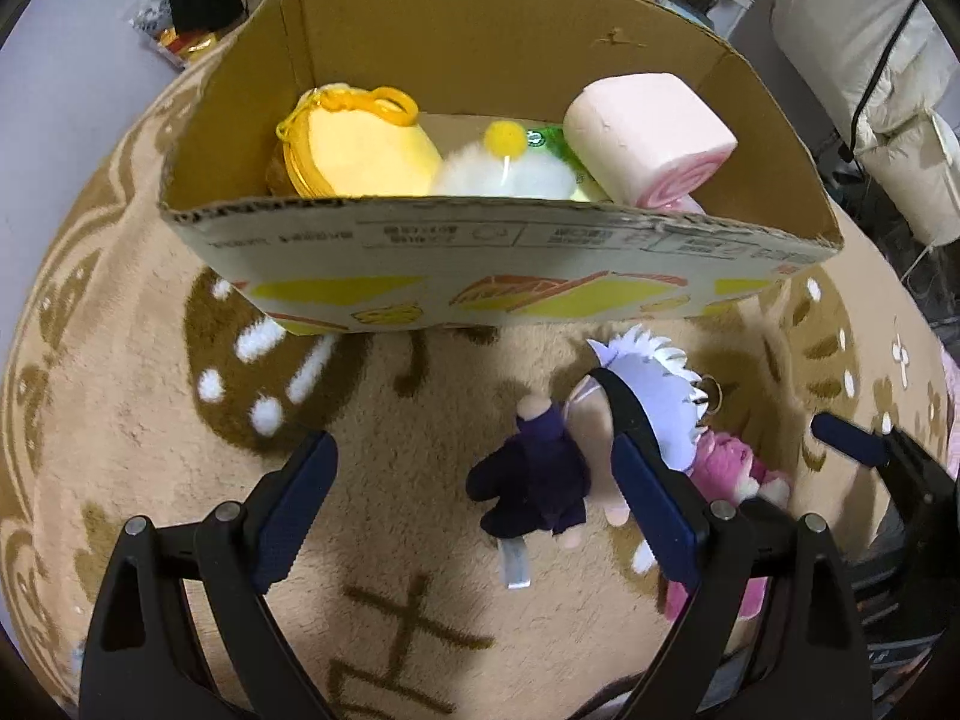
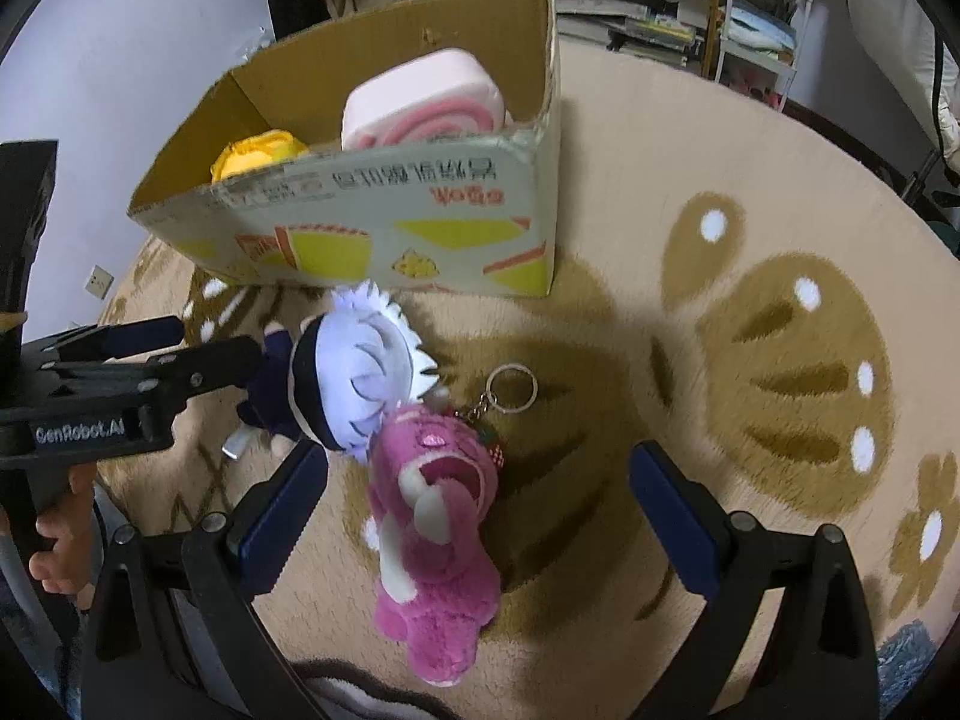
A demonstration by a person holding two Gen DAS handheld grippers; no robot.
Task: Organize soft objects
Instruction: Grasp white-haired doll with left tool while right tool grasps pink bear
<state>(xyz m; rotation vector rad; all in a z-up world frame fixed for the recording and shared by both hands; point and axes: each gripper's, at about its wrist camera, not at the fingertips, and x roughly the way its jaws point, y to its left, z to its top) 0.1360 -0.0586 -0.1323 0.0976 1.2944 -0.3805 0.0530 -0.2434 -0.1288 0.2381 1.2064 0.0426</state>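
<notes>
On the tan rug [image 2: 600, 138], just in front of the cardboard box [image 1: 480, 276]: a white-haired doll [image 1: 540, 468], long axis running from the box toward the camera, head nearest the box, feet nearest. Touching its head, a pink plush bear [image 2: 432, 528], lengthwise the same way, keyring at its box end. Left gripper [image 1: 474, 486] spread wide around the doll, gripping nothing; right gripper [image 2: 477, 480] likewise wide, straddling the bear. Only in the left wrist view: box contents in full. Only in the right: the whole bear.
</notes>
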